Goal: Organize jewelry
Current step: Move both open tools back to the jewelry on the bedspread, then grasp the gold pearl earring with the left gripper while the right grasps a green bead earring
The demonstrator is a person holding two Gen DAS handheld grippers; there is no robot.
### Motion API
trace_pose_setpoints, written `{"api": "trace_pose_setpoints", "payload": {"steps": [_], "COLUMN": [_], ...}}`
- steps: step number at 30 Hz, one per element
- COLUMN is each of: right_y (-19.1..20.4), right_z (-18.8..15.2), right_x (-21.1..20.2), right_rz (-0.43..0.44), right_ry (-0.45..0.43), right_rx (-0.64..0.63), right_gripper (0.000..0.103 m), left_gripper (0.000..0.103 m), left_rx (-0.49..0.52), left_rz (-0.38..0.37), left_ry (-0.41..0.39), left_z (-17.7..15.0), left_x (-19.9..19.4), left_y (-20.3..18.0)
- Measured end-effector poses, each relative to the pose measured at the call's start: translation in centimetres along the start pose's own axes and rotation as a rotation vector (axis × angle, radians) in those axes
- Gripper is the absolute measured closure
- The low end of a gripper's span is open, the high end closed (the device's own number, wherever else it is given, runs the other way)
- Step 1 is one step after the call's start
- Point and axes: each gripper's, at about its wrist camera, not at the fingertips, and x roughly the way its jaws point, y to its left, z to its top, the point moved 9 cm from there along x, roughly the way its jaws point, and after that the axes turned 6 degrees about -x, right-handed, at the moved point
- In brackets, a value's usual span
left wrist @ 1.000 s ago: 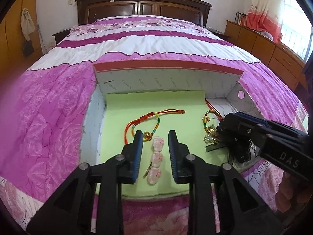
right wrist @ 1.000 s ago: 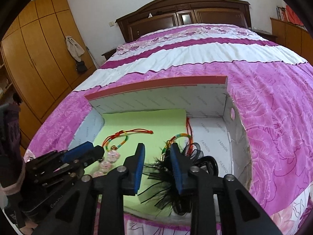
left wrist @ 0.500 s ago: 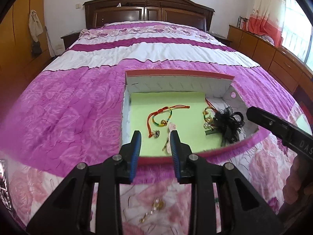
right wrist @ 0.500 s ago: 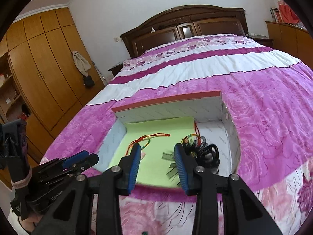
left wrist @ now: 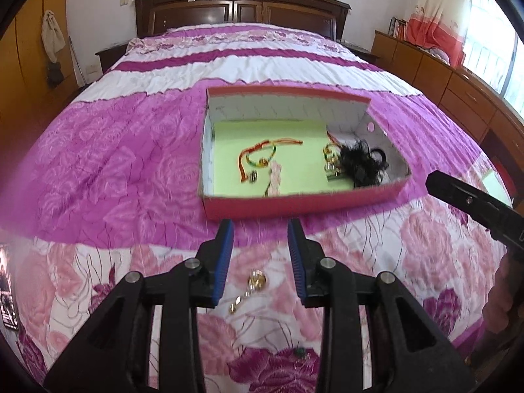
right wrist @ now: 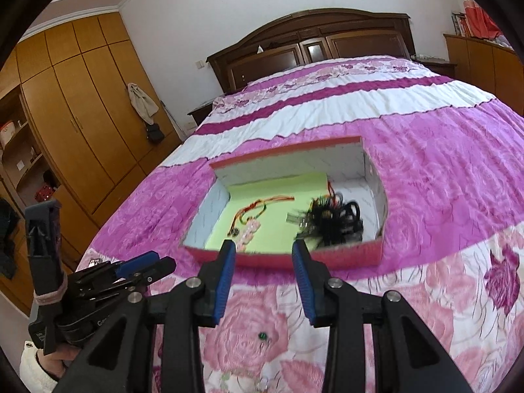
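**Both grippers empty, short of the box**

While the left gripper (left wrist: 260,255) is opening with nothing between its pads, it hangs over the bedspread (left wrist: 108,163) above a gold earring (left wrist: 257,281). Beyond, the box (left wrist: 294,201) holds a red cord bracelet (left wrist: 260,154), pink beads (left wrist: 275,180) and a black hairpiece (left wrist: 360,163). At right, the right gripper (right wrist: 263,268) stands parted, empty.

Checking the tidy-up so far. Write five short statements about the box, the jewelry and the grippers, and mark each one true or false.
1. The red box sits on the bedspread. True.
2. The left gripper holds the pink bead string. False: nothing is between its opening jaws; the string lies in the box.
3. A gold trinket lies on the bedspread outside the box. True.
4. The black feathery piece lies on the bedspread. False: it is inside the box.
5. The right gripper is empty. True.
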Motion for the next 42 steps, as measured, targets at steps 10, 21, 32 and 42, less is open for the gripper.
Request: {"api": "trace_pose_setpoints", "payload": {"steps": [10,21,32,42], "right_y": [0.1,0.1,-0.1,0.6], "right_z": [-4.6,-7.5,-9.1,-10.2], "right_x": [1.4,2.7,3.6,4.7], "right_rz": [0.005,0.0,0.002,0.011], "right_ry": [0.09,0.16,0.204,0.247], "right_rx": [0.016,0.026,0.036,0.018], "right_gripper": [0.064,0.064,0.064,0.064], "left_gripper": [0.077,0.077,0.078,0.096], "left_rx": [-0.002,0.015,0.019,0.014], "left_rz": [0.003,0.018,0.018,-0.007], "left_ry": [0.049,0.107,0.14,0.125], "left_z": [-2.7,-4.9,-6.2,-6.3], "left_x": [1.2,3.2,4.8,5.1], "left_y": [0.7,0.9,0.8,0.8]}}
